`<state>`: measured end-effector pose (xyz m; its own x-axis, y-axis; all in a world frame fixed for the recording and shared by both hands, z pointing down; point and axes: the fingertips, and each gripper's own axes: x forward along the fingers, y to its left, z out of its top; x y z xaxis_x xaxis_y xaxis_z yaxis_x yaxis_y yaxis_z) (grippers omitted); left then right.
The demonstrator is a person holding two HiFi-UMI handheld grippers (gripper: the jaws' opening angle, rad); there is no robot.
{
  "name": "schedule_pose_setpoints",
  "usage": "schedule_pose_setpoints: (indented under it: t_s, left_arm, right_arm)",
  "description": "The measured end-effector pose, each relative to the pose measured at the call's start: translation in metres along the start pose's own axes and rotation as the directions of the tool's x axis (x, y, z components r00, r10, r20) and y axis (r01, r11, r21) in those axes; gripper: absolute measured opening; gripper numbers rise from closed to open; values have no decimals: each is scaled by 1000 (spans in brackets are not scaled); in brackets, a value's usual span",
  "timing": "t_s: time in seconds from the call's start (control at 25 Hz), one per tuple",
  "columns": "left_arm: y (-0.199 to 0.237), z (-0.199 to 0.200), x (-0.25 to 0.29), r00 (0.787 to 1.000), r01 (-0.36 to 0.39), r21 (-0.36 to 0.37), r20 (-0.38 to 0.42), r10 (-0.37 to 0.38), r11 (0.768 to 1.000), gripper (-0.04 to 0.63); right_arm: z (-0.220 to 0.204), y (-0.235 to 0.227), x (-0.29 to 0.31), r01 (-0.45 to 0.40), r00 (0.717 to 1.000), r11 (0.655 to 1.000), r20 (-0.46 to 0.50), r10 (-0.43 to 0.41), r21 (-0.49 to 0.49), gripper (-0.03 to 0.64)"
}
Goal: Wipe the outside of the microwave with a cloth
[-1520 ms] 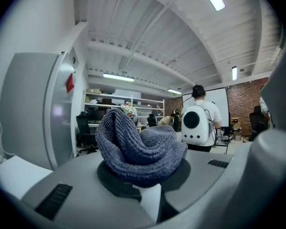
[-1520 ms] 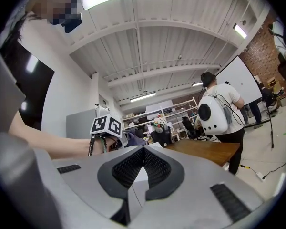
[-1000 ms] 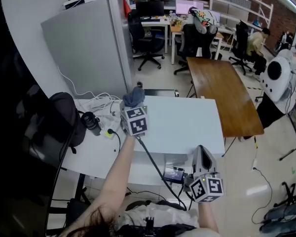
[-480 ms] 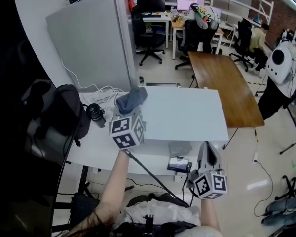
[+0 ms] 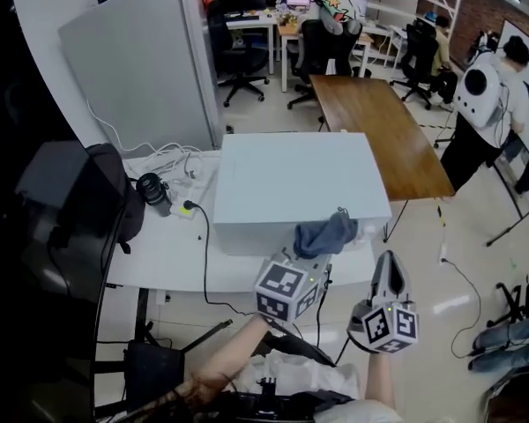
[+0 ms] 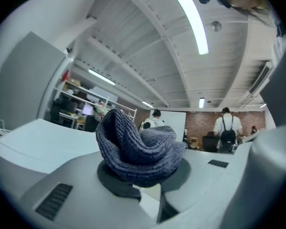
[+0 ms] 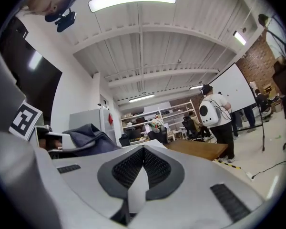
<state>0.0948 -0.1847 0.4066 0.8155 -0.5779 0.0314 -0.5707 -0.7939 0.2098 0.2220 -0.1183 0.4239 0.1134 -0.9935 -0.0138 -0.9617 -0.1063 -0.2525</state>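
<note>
Left tongs [image 5: 312,254] squeezed the blue cloth [image 5: 328,234] at the near edge of the white microwave [image 5: 291,179] on the desk [image 5: 159,258]. Right tongs [image 5: 389,271] were closed with nothing inside. Pressing the cloth flat and sliding slowly looked best.

The head view looks steeply down from above onto the microwave [image 5: 291,183] and the desk [image 5: 159,258] under it. Each gripper view rides low behind its own jaws (very close, wide-angle), tilted up toward the ceiling [image 7: 143,42]. All three views share the cloth [image 5: 326,234].
</note>
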Motion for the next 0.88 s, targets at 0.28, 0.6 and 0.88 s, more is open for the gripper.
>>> schedule_pose_setpoints:
  t_s: [0.28,0.6,0.88]
  left_arm:
    - [-67,-67,105,976,141,7,-170,-137,990,54]
    - [-6,-104,107,980,-104,16,-169,106,994,55]
    - [56,-106,41,953,-243,51,-173,248,969,55]
  right_arm:
    - [12,-44,-28,47,999,999,3,-47,-16,17]
    - [-3,-44,-29,-71,996,997,-45,71,-10,17]
    - [-24,0,-8,-203,975,979,-88,204,20,17]
